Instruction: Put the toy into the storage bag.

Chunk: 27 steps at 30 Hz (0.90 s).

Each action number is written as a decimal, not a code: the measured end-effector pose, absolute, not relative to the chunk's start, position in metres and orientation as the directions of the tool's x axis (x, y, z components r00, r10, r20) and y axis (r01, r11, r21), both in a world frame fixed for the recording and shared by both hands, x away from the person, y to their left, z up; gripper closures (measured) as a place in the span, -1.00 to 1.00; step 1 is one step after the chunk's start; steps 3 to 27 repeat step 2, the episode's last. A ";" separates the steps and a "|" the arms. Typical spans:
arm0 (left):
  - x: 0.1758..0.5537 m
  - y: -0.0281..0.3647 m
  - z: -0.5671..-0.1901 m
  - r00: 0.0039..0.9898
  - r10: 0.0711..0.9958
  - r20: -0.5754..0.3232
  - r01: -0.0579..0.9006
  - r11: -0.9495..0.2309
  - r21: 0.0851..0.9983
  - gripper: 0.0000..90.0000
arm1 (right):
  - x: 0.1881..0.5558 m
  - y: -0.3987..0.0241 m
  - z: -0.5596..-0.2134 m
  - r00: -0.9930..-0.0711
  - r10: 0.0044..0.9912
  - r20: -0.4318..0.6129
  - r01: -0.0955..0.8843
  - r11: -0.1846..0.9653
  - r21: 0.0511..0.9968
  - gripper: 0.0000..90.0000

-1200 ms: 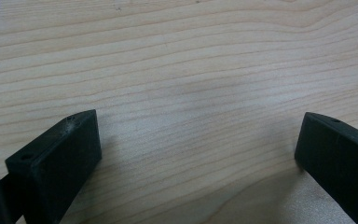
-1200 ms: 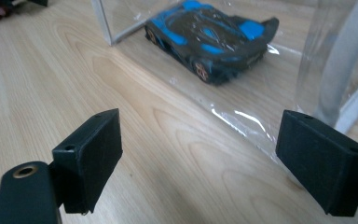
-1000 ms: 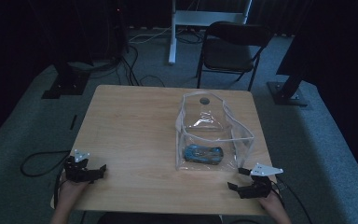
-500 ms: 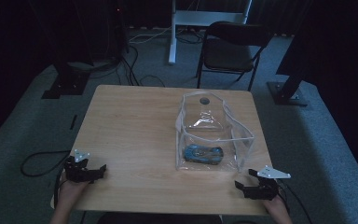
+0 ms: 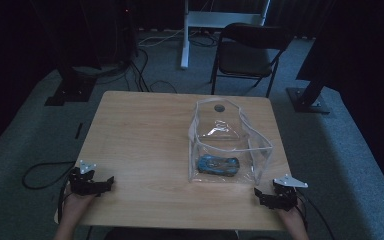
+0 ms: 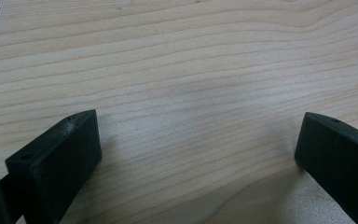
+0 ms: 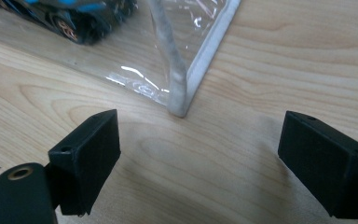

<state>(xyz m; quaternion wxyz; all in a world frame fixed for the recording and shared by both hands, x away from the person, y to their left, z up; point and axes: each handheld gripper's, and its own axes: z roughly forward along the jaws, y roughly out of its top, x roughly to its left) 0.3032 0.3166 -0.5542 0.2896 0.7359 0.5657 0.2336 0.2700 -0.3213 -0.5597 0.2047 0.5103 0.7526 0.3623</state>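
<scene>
Right gripper [image 5: 266, 196] drawn back from clear pouch [image 5: 228, 145], both grippers spread, left gripper [image 5: 103, 184] idle

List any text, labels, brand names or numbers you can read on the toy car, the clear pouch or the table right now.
None: no readable text anywhere.
Blue and black toy car: orange wheel rims show in the right gripper view, but no legible lettering or number.
Clear plastic pouch with white trim: no print or label visible.
Light wooden table: bare grain, no markings.
</scene>
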 end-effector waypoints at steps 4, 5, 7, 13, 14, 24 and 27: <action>0.303 0.317 -0.554 0.251 0.968 0.016 0.697 -0.192 0.691 -0.98 | 0.270 -0.321 -0.560 -0.398 0.916 0.057 0.619 0.222 0.754 -0.73; 0.303 0.317 -0.554 0.251 0.968 0.016 0.697 -0.192 0.691 -0.98 | 0.270 -0.321 -0.560 -0.398 0.916 0.057 0.619 0.222 0.754 -0.73; 0.303 0.317 -0.554 0.251 0.968 0.016 0.697 -0.192 0.691 -0.98 | 0.270 -0.321 -0.560 -0.398 0.916 0.057 0.619 0.222 0.754 -0.73; 0.303 0.317 -0.554 0.251 0.968 0.016 0.697 -0.192 0.691 -0.98 | 0.270 -0.321 -0.560 -0.398 0.916 0.057 0.619 0.222 0.754 -0.73; 0.303 0.317 -0.554 0.251 0.968 0.016 0.697 -0.192 0.691 -0.98 | 0.270 -0.321 -0.560 -0.398 0.916 0.057 0.619 0.222 0.754 -0.73; 0.303 0.317 -0.554 0.251 0.968 0.016 0.697 -0.192 0.691 -0.98 | 0.270 -0.321 -0.560 -0.398 0.916 0.057 0.619 0.222 0.754 -0.73; 0.303 0.317 -0.554 0.251 0.968 0.016 0.697 -0.192 0.691 -0.98 | 0.270 -0.321 -0.560 -0.398 0.916 0.057 0.619 0.222 0.754 -0.73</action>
